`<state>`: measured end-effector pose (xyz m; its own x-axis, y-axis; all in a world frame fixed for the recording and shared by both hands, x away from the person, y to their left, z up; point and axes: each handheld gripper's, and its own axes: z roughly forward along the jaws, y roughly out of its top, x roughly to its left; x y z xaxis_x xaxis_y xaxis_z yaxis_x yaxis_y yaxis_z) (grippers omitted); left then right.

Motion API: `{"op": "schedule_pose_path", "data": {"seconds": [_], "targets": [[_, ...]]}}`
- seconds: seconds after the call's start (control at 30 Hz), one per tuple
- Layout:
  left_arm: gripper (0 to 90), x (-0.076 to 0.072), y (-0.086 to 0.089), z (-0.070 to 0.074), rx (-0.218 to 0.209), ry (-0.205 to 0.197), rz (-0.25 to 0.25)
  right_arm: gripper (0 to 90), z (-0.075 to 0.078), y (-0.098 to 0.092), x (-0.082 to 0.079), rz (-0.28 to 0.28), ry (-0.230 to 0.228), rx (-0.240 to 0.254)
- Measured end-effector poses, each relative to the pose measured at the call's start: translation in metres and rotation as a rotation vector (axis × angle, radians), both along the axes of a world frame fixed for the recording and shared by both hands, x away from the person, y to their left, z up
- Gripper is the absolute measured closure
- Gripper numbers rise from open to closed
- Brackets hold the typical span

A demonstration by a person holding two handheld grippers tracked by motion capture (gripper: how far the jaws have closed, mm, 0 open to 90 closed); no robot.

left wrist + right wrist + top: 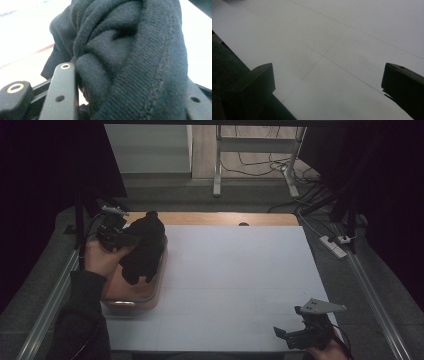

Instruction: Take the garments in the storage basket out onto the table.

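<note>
Cloth lifted over the bin

Cloth (144, 251), dark and knitted, hangs bunched from the left gripper (131, 239), whose jaws are clamped tight on its upper part. In the left gripper view the ribbed fabric (130, 62) bulges between and over the two black jaws, with a stitched seam running down its right side. The cloth sits above the bin (131, 296), a shallow reddish-brown tub, and its lower folds dangle over the bin's inside; whether they touch the bottom cannot be told. The left hand (100, 259) wraps the gripper body just left of the bin's far end, and a dark sleeve (80, 320) runs down beside the bin's left wall. The bin rests on the left edge of the white table (235, 280).

Well to the right of the bin, near the table's front corner, the right gripper (290, 332) rests low with its jaws spread wide and nothing between them. The right gripper view looks along those parted jaws at bare white tabletop (332, 45) crossed by thin seams.
</note>
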<state>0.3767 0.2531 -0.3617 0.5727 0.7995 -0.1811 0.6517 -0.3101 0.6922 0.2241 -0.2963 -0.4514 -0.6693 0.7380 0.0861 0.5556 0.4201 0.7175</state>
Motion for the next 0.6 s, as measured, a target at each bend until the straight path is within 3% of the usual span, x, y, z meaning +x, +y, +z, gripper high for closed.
{"op": "schedule_pose_path", "data": {"seconds": [0.3, 0.6], "targets": [[52.9, -0.005, -0.024, 0.018, -0.005, -0.055, -0.05, 0.0, 0.0, -0.001, 0.0, -0.005, 0.004, 0.004], [52.6, -0.001, -0.053, 0.033, -0.016, -0.071, -0.124, 0.0, 0.0, -0.001, 0.0, -0.003, 0.005, 0.004]]}}
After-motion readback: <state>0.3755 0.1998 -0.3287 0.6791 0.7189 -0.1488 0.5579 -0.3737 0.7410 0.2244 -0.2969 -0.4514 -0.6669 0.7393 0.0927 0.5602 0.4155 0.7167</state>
